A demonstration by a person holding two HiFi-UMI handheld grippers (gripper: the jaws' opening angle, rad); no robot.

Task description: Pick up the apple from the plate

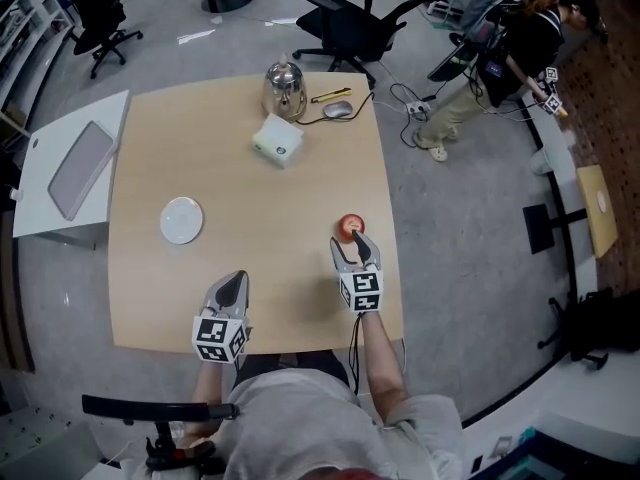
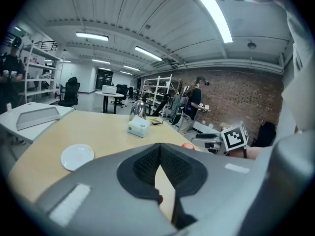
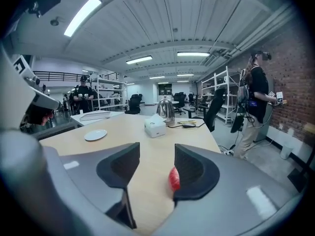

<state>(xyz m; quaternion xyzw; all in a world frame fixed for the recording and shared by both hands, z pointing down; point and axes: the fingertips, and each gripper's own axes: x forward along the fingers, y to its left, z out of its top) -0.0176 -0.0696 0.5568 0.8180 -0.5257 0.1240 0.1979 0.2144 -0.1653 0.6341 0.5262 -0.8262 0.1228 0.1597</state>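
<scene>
The red apple (image 1: 350,227) lies on the bare wooden table (image 1: 250,268) near its right edge, not on the plate. The small white plate (image 1: 181,219) stands empty at the left of the table. My right gripper (image 1: 356,243) hovers just behind the apple with its jaws apart and nothing between the pads. In the right gripper view the apple (image 3: 174,179) peeks out from behind the right jaw, beyond my right gripper (image 3: 156,154). My left gripper (image 1: 233,280) is near the front edge, shut and empty, its tips (image 2: 160,149) meeting. The plate (image 2: 77,156) lies ahead to its left.
At the far side of the table stand a metal kettle (image 1: 284,90), a white box (image 1: 277,139), a mouse (image 1: 338,109) and a pen (image 1: 330,95). A white side table with a grey tray (image 1: 80,168) adjoins the left. A person (image 1: 500,58) and office chairs are beyond.
</scene>
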